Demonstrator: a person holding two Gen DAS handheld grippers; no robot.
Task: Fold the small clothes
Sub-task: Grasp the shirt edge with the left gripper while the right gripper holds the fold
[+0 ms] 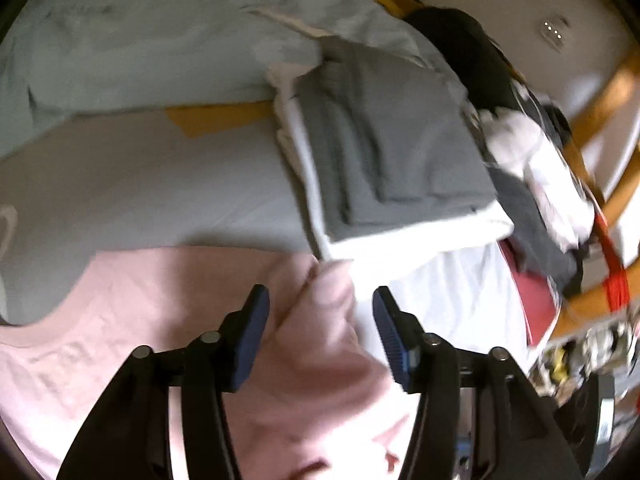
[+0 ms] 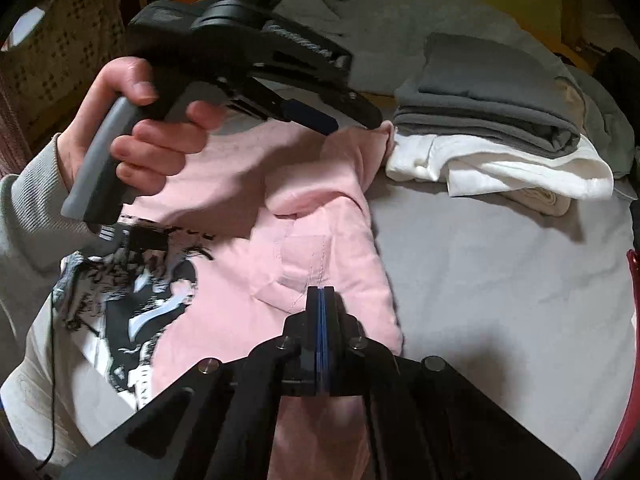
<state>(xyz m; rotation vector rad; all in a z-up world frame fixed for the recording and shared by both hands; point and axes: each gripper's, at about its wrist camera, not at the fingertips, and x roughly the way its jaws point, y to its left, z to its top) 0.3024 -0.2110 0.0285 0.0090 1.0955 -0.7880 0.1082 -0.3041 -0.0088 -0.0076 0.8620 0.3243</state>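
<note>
Pink shirt (image 2: 320, 216) spread on bed (image 2: 500, 280), beside folded stack (image 2: 492, 120). Left tongs (image 1: 320, 320) parted above raised pink fold, pads clear. Right tongs (image 2: 321, 300) fully closed, pressed onto pink fabric.

Bare grey sheet (image 2: 500, 280) at right of the right wrist view gives open passage. The folded stack (image 2: 492, 120) blocks the upper right, the pink shirt (image 2: 312, 240) covers centre, and clutter (image 1: 540, 184), blurred, apparently crowds the bed's edge.
</note>
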